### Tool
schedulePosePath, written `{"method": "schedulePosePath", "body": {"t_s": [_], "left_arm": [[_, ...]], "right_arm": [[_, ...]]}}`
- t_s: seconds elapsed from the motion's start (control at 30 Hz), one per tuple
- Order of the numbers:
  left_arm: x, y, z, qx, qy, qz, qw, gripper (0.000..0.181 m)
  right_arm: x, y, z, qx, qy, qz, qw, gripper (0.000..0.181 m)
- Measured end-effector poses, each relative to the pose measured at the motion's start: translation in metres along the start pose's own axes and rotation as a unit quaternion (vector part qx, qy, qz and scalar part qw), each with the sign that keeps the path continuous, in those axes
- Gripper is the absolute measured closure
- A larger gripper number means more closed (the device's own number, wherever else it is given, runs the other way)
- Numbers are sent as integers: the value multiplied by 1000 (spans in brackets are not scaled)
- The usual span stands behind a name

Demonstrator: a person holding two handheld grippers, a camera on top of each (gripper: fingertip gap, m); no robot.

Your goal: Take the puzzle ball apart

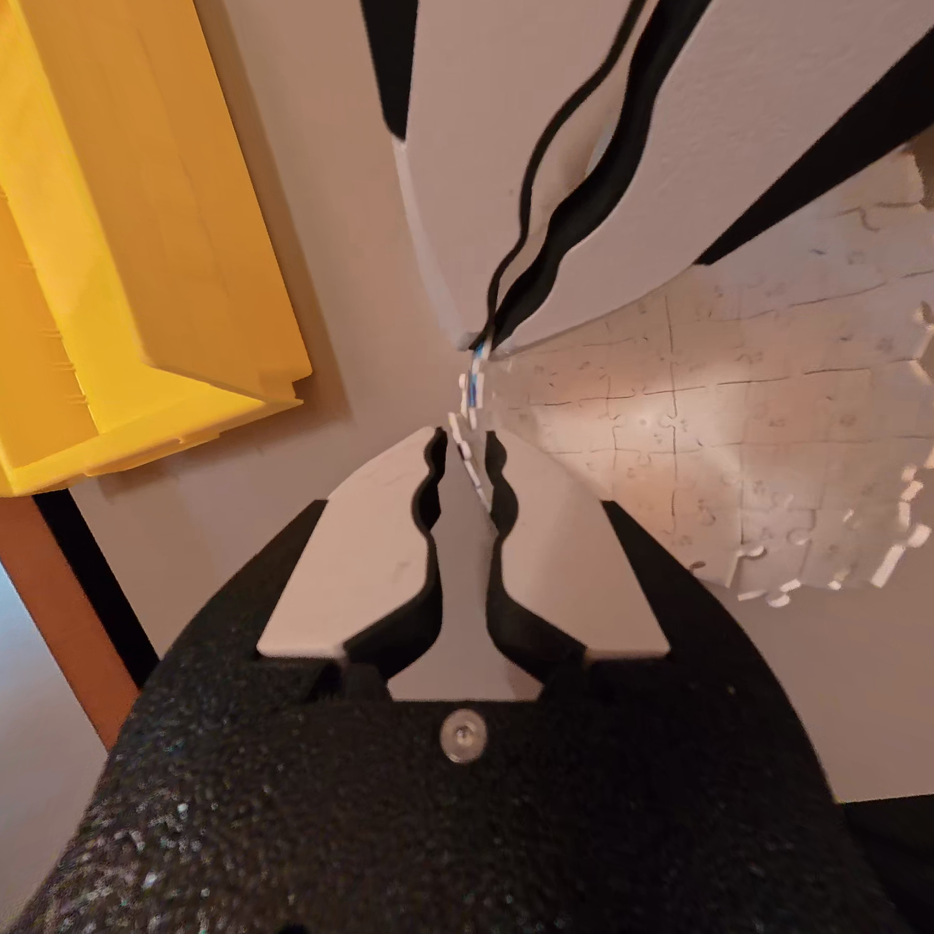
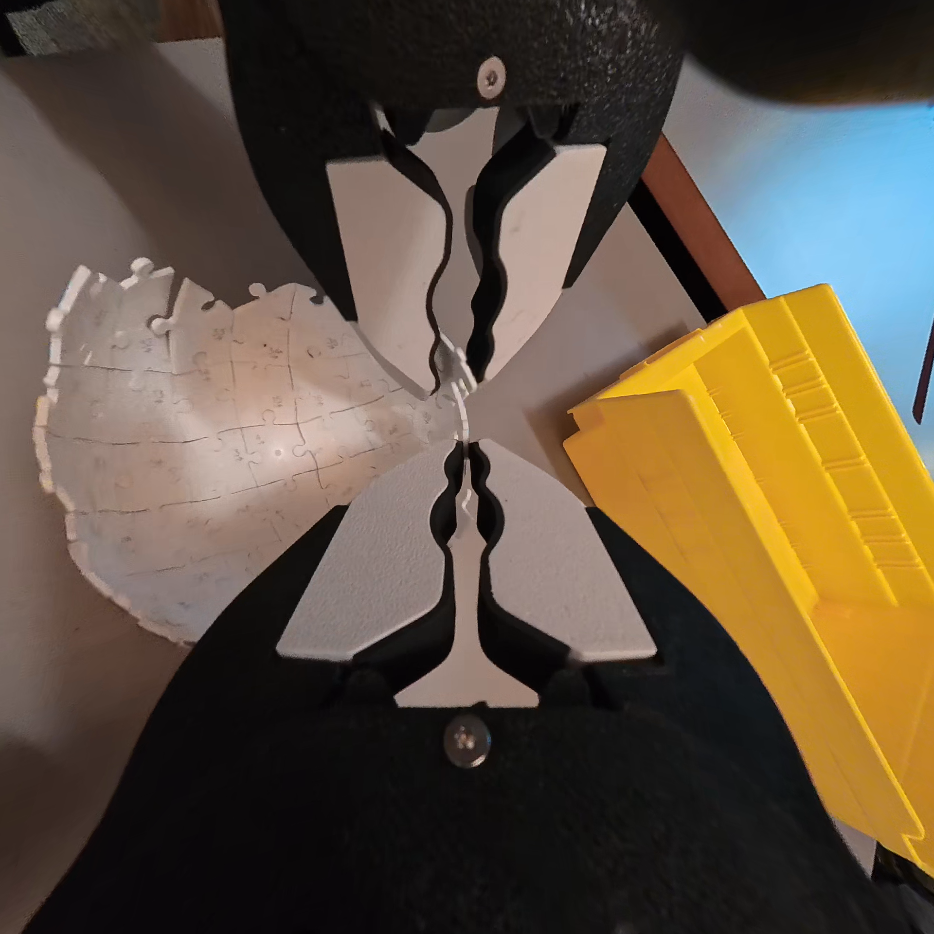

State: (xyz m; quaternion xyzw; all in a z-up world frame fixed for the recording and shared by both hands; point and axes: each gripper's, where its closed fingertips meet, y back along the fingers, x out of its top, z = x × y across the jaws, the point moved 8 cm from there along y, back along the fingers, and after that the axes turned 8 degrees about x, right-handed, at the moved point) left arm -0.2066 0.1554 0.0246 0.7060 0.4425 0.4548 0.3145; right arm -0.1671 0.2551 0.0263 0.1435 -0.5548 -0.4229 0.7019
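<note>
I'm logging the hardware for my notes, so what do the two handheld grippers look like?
Both match: the left gripper and right gripper have rough, speckled black bodies with a silver screw at the centre, and two flat white fingers edged by wavy black pads. No cables, sleeves or hands show.

Passage between the two tools: the left tool point(image 1: 467, 445) and right tool point(image 2: 467, 470) meet tip to tip on the rim of the curved puzzle shell point(image 2: 202, 445), leaving no gap there. A yellow bin point(image 2: 758, 505) lies near on one flank. Bare table point(image 2: 101, 177) lies beyond the shell.
</note>
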Motion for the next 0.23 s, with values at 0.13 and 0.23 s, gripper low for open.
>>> {"method": "schedulePosePath", "body": {"t_s": [0.13,0.23], "left_arm": [[0,1,0,1,11,0,1000,161],[1,5,1,0,20,6,1000,159]], "right_arm": [[2,12,0,-3,-8,27,1000,179],[4,31,2,-23,-28,55,998,179]]}}
